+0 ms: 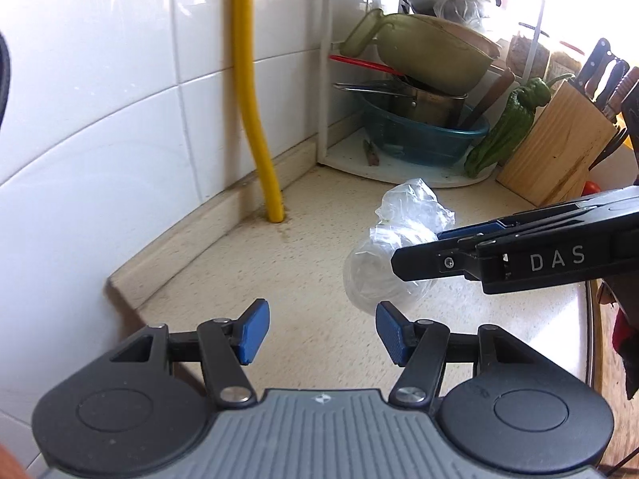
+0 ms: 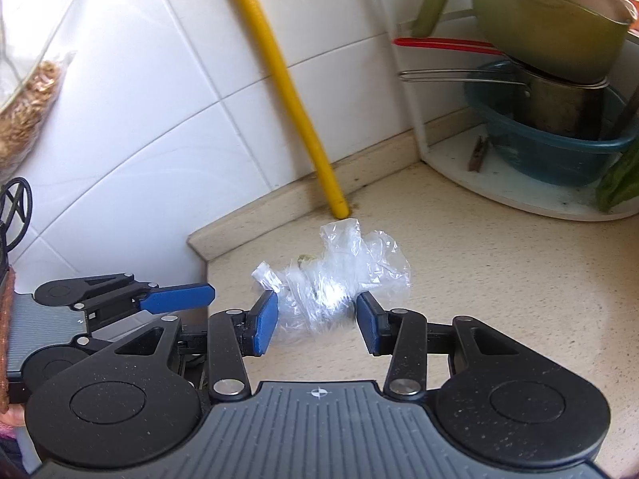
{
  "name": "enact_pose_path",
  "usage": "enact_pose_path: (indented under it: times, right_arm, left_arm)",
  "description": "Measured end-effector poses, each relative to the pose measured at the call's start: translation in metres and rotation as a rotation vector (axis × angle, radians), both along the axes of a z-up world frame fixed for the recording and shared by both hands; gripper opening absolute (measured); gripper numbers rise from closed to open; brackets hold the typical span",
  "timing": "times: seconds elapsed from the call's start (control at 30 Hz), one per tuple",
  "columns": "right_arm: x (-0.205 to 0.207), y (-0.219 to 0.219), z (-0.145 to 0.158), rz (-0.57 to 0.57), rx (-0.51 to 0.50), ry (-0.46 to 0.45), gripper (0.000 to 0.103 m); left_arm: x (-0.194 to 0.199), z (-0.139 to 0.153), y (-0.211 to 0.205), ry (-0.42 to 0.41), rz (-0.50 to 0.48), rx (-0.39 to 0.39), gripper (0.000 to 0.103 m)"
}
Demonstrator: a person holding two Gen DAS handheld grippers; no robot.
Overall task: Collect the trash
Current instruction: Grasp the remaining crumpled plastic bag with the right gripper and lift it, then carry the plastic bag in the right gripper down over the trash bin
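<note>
A crumpled clear plastic bag [image 2: 331, 279] is seen lying on the speckled beige tabletop [image 2: 499, 263], near the yellow pipe [image 2: 299, 111] at 12 o'clock. The right hand-held gripper [image 2: 315, 321] is spread wide w/ blue pads either side of the bag. The left hand-held gripper [image 1: 322, 331] is held wide, w/ nothing in it, at 9 o'clock.

Clear bag [image 2: 335, 279] on speckled beige counter [image 2: 499, 263]; yellow hose [image 2: 287, 80] behind bag; white tiles [image 2: 159, 80]; teal basin [image 2: 559, 151], olive jug [image 2: 551, 32], red handle [image 2: 447, 44]; blue pads [image 2: 265, 321].
</note>
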State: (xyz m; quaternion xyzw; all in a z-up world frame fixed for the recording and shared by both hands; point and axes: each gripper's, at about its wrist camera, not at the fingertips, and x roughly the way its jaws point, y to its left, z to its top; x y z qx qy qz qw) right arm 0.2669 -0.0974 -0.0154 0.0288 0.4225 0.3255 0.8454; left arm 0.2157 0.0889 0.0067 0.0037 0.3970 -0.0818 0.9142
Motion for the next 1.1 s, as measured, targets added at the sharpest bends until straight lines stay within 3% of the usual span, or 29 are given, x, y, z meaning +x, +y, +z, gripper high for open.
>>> enact_pose_path:
  times: [0.67, 1.1]
  right_arm:
    - [-0.087, 0.127, -0.013, 0.300, 0.026, 0.056, 0.051]
    - [-0.128, 0.182, -0.041, 0.415, 0.002, 0.140, 0.051]
  left_arm:
    - [-0.123, -0.005, 0.095, 0.042, 0.195, 0.035, 0.056]
    - [-0.166, -0.031, 0.131, 0.118, 0.299, 0.019, 0.056]
